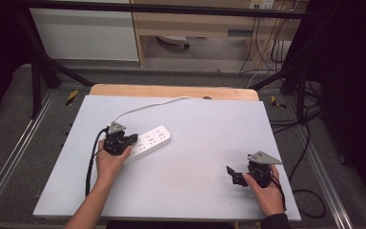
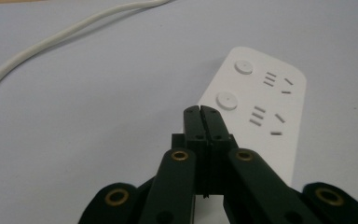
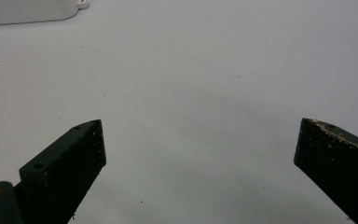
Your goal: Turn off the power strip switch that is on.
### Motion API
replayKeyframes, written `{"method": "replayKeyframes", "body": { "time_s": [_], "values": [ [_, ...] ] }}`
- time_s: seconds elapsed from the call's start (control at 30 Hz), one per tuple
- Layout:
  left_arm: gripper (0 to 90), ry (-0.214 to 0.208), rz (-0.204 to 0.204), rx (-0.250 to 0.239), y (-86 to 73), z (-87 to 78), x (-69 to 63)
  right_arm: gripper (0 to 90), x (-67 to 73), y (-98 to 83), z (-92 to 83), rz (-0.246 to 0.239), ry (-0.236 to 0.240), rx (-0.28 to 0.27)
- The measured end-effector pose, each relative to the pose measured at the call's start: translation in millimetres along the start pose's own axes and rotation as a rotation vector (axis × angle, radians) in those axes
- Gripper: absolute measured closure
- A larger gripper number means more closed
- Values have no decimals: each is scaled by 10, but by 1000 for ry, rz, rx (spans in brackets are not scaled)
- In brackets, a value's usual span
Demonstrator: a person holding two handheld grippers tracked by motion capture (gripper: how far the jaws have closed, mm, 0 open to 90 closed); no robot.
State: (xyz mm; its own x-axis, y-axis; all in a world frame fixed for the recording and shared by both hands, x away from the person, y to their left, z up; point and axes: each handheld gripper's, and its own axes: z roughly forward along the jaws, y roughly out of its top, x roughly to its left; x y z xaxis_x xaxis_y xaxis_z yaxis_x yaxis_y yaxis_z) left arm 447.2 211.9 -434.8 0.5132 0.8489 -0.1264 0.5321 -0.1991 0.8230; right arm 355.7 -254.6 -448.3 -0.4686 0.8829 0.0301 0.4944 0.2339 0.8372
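A white power strip (image 1: 148,141) lies on the pale mat, left of centre, with its white cord (image 1: 147,106) running to the far edge. My left gripper (image 1: 132,138) rests over the strip's near end, jaws pressed together with nothing between them. In the left gripper view the shut tips (image 2: 200,110) sit just short of a round button on the power strip (image 2: 261,100), and the cord (image 2: 56,39) curves off to the upper left. My right gripper (image 1: 233,175) stands open near the front right of the mat. Its jaws are spread wide over bare surface, my right gripper (image 3: 200,144) holding nothing.
The pale mat (image 1: 205,138) covers a wooden table (image 1: 171,90) inside a black frame. A corner of the power strip (image 3: 28,11) shows at the upper left of the right gripper view. Black cables trail from both grippers off the front edge.
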Motion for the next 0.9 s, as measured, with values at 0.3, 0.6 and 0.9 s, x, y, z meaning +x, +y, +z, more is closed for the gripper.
{"method": "replayKeyframes", "body": {
  "time_s": [0.3, 0.6, 0.9],
  "values": [
    [900, -56, 3, -41, 82, -64, -140, 25, -8, 2, -7, 7, 8, -3],
    [900, -55, 13, -68, 120, -133, -152, 24, 3, 1, 7, 4, -3, 2],
    [673, -35, 43, -129, 175, -195, -183, 24, -6, -7, 10, 3, -1, 9]
  ]
}}
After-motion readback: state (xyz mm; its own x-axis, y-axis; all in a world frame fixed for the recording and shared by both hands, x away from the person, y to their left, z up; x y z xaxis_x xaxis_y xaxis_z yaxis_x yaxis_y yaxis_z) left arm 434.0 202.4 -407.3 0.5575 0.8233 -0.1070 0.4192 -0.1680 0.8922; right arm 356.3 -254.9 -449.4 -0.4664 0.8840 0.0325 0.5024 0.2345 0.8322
